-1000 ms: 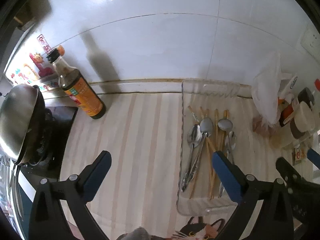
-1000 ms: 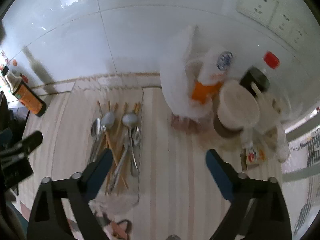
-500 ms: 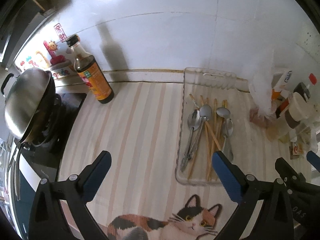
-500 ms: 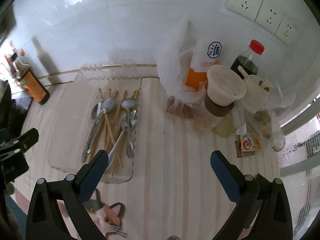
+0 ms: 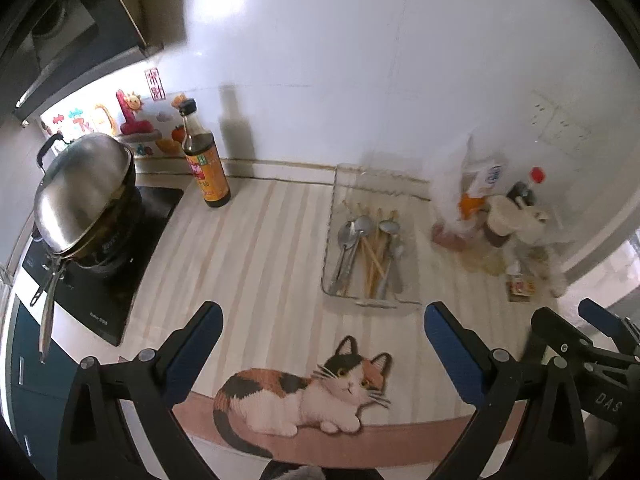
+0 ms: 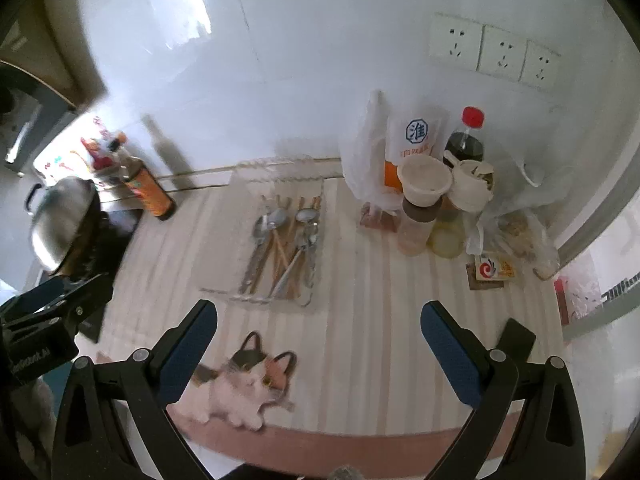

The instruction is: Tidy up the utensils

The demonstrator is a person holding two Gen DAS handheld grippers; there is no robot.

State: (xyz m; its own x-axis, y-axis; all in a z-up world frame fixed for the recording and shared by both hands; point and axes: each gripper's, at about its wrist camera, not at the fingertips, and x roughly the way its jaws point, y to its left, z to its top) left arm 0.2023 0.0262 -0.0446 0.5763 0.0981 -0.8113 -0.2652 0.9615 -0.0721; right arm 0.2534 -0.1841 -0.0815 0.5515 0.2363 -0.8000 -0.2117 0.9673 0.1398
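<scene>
1. White tiled wall (image 5: 360,60) behind a striped surface (image 5: 260,264), with three sockets (image 6: 494,50) at about 1 o'clock in the right wrist view.
2. Black hob (image 5: 104,280) at 9 o'clock in the left wrist view, carrying a steel wok (image 5: 82,196) under a domed lid.
3. Printed cat (image 5: 304,392) at the near edge of the surface, at 6 o'clock, lying between the blue pads of the left claw (image 5: 320,344).
4. Clear tray (image 5: 370,240) just right of centre, holding the spoons (image 5: 352,240) and chopsticks (image 5: 376,248) in a loose overlapping pile, bowls towards the wall.
5. Clutter of bags, tubs and bottles (image 6: 436,188) at 2 o'clock, beside the tray, apart from it.
6. Soy sauce bottle (image 5: 204,164) upright against the wall at 11 o'clock, between hob and tray.
7. Left claw spread wide above the surface, gripping nothing, well short of the tray.
8. Right claw (image 6: 316,340) likewise spread wide and gripping nothing, with the tray at 12 o'clock just beyond its tips.
</scene>
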